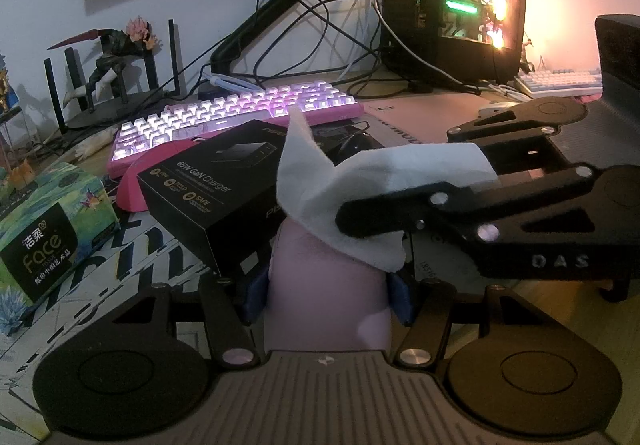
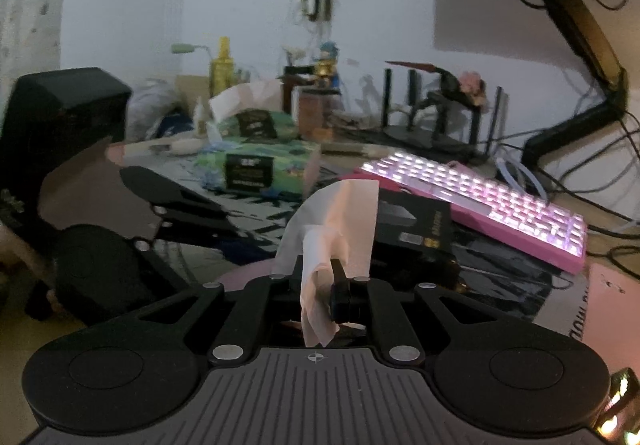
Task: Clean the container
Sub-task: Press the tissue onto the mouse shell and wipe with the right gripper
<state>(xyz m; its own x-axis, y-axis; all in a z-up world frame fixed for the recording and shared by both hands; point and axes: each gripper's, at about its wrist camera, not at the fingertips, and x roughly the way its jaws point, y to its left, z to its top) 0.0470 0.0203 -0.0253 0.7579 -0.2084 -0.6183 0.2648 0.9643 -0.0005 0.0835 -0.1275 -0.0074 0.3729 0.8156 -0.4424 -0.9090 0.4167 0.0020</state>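
Holding the pink container [image 1: 328, 285] between its blue pads, the left gripper [image 1: 328, 297] is clamped round the body with the container pointing forward over the desk; in the right wrist view only a pink sliver of it [image 2: 248, 271] shows, just below the tissue.

Working left to right through the risks: the tissue box [image 1: 52, 229] sits at the left edge, and a wide sweep of the left hand could knock it; the black charger box [image 1: 216, 189] lies just beyond the container, close enough, I judge, to be shoved toward the pink keyboard [image 1: 236, 113] if the wiping stroke runs long; the smooth rounded container may twist or slip in the pads when the right hand presses on it; the thin tissue [image 1: 352, 181] could tear or pull free, since it is pinched only at one corner.

The right gripper [image 1: 360, 223] has its jaws closed tight on that tissue [image 2: 332, 241], which drapes loosely over the container's top; most of the sheet flaps free, so the hard fingertip rather than the paper may end up doing the rubbing.

Writing, again left to right: the tissue box reads "face" with Chinese characters above and below; the charger box reads "65W GaN Charger", with small badges of which "SAFE" is legible; the right gripper's side carries the letters "DAS"; print on the desk mat [image 1: 132, 265] is too cut off to read.
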